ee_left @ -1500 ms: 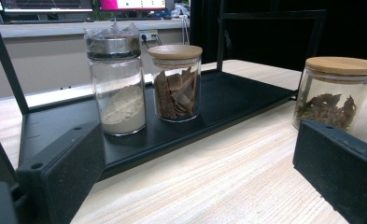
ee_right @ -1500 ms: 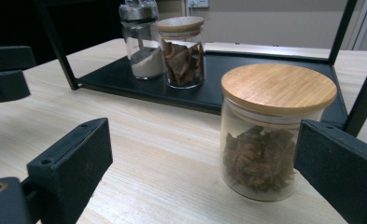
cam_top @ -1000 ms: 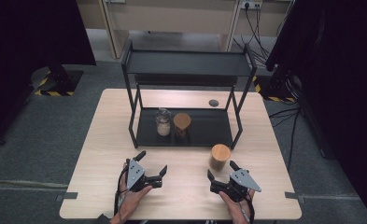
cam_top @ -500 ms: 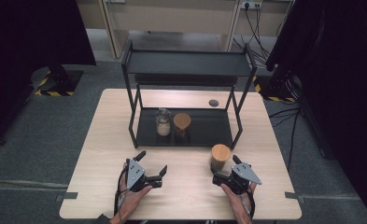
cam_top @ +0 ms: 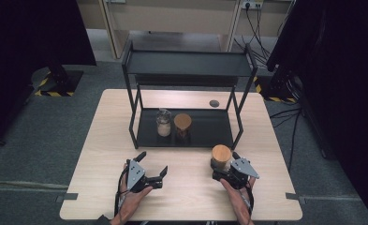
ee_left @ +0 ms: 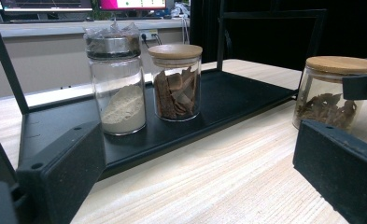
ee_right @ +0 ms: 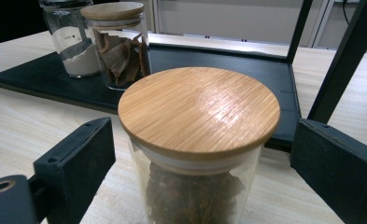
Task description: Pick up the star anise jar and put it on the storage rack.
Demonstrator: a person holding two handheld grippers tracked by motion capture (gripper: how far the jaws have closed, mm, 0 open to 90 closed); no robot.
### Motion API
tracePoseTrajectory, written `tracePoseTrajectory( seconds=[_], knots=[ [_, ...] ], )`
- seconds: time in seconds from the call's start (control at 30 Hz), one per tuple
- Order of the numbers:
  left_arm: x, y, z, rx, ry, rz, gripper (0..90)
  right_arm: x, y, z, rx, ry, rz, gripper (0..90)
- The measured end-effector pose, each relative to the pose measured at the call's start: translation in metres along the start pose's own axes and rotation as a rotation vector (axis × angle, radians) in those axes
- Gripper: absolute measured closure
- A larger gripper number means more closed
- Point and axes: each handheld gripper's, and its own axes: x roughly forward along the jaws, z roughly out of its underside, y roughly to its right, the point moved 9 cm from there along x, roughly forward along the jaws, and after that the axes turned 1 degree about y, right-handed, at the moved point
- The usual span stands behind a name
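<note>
Two jars (cam_top: 172, 123) are set side by side on the rack's lower shelf (cam_top: 209, 129); a third jar (cam_top: 220, 157) is placed nearer, right, on the table (cam_top: 191, 183).

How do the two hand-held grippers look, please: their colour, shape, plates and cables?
Both the left gripper and the right gripper are black, with two blocky jaws. Each carries a grey three-cornered plate on top. A black cable trails from each toward the person's bare forearms.
</note>
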Motion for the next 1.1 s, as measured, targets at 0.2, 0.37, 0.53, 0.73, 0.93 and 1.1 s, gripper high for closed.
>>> tracePoseTrajectory(
  seconds=[0.2,0.37,0.53,0.73,0.93,1.1],
  knots=[
    [0.0,0.0,0.0,0.0,0.0,0.0,2.0,0.005,-0.001,0.0,-0.001,-0.007,-0.002,8.7],
    [0.0,0.0,0.0,0.0,0.0,0.0,2.0,0.008,-0.001,0.0,0.0,-0.011,-0.004,10.3],
    [0.0,0.0,0.0,-0.001,0.0,0.0,2.0,0.01,-0.002,-0.001,-0.006,-0.014,-0.005,12.5],
    [0.0,0.0,0.0,-0.001,0.0,0.0,2.0,0.013,-0.001,0.0,0.005,-0.029,-0.002,18.9],
    [0.0,0.0,0.0,-0.001,0.0,0.0,2.0,0.013,-0.003,0.0,0.007,-0.034,-0.015,25.4],
    [0.0,0.0,0.0,-0.002,0.0,0.001,2.0,0.012,-0.003,-0.001,0.021,-0.029,-0.014,25.7]
  ],
)
